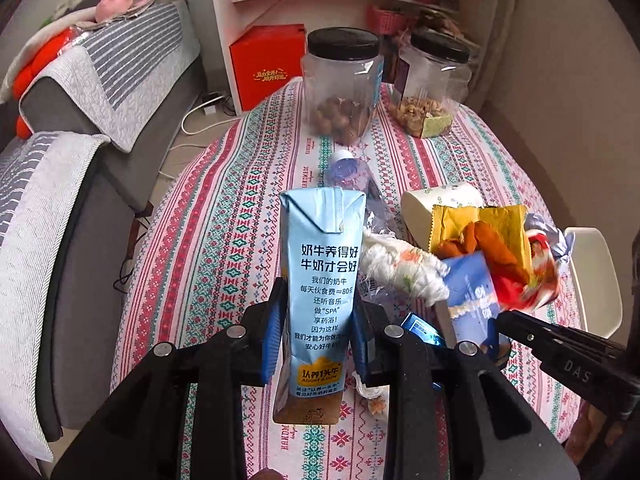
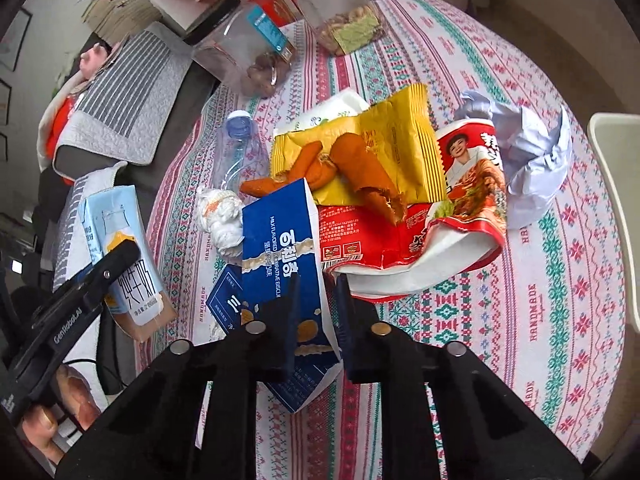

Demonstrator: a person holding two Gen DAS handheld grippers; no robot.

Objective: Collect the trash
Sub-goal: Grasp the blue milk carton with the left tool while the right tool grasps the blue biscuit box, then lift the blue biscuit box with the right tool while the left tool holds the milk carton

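Two tools are busy: the left tool (image 1: 316,332) clamps a pale blue milk carton (image 1: 320,280) upright above the counter (image 1: 224,208); the right tool (image 2: 316,320) pinches a blue biscuit box (image 2: 280,240). Yellow wrapper (image 2: 384,152) and red wrapper (image 2: 460,200) lie at one o'clock from it, a crumpled tissue (image 2: 220,216) at eleven.

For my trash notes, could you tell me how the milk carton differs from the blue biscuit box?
The milk carton is pale blue, intact and upright, clamped by the left hand-held gripper. The blue biscuit box is dark blue, torn open and flattened, pinched at its edge by the right hand-held gripper. Both are printed paperboard packaging.
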